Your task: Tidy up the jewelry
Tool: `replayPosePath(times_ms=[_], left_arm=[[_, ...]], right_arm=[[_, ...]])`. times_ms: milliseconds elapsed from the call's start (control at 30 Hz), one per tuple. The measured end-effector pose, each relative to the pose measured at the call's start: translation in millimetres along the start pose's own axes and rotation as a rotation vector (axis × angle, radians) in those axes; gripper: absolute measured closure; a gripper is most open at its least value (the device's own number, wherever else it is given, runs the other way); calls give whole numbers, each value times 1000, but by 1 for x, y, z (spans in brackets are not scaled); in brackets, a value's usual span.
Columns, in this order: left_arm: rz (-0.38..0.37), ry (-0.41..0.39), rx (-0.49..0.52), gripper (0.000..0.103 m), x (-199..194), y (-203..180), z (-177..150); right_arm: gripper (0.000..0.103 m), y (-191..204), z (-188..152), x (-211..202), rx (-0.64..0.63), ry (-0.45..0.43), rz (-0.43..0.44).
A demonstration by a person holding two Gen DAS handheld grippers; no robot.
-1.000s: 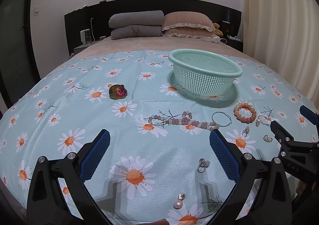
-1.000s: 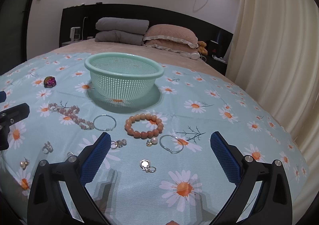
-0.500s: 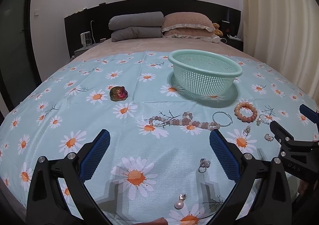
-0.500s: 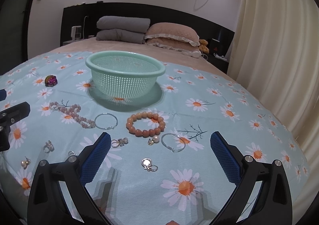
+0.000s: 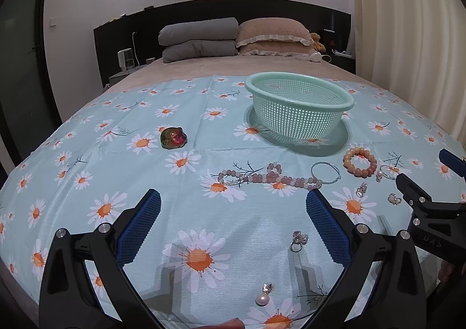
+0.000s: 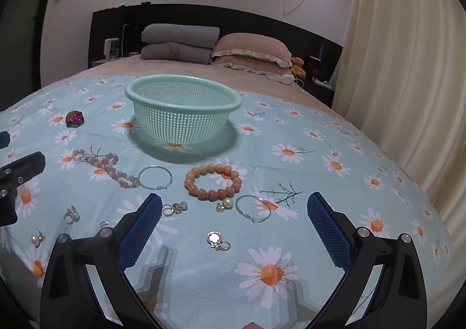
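Note:
A mint green mesh basket (image 5: pixel 300 109) (image 6: pixel 183 113) stands on the daisy-print cloth. Jewelry lies in front of it: an orange bead bracelet (image 6: pixel 213 181) (image 5: pixel 360 161), a pink bead necklace (image 5: pixel 266 177) (image 6: pixel 104 167), silver bangles (image 6: pixel 155 178) (image 6: pixel 252 208), rings (image 5: pixel 298 240) (image 6: pixel 174 208), pearl earrings (image 5: pixel 263 295) (image 6: pixel 224 205), a pendant (image 6: pixel 217 240) and an iridescent brooch (image 5: pixel 173 138) (image 6: pixel 74 118). My left gripper (image 5: pixel 233 218) is open and empty above the cloth. My right gripper (image 6: pixel 234 221) is open and empty, near the pendant.
The cloth (image 5: pixel 116 171) covers the foot of a bed with grey and tan pillows (image 5: pixel 233 37) at a black headboard. Cream curtains (image 6: pixel 407 67) hang on the right. The right gripper's body shows at the left wrist view's right edge (image 5: pixel 425 212).
Both cameras have risen and tilted slightly, so the jewelry sits a little lower and farther in view. Nothing on the cloth has moved.

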State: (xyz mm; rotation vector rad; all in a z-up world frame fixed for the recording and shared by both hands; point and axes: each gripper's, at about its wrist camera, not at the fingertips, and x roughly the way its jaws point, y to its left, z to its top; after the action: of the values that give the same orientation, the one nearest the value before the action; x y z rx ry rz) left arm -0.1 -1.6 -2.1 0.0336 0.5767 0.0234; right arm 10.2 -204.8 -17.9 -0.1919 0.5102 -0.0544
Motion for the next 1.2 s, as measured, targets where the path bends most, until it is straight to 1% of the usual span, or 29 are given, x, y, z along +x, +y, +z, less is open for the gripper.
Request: replayPosePath(times_ms=[633,1200], left_arm=[[9,-2,3,5,0,0,-1],[3,9,-2,5,2,1,-1]], right_arm=[[7,-1,0,0,0,0,-1],[7,-1,0,1,-5,2,-1]])
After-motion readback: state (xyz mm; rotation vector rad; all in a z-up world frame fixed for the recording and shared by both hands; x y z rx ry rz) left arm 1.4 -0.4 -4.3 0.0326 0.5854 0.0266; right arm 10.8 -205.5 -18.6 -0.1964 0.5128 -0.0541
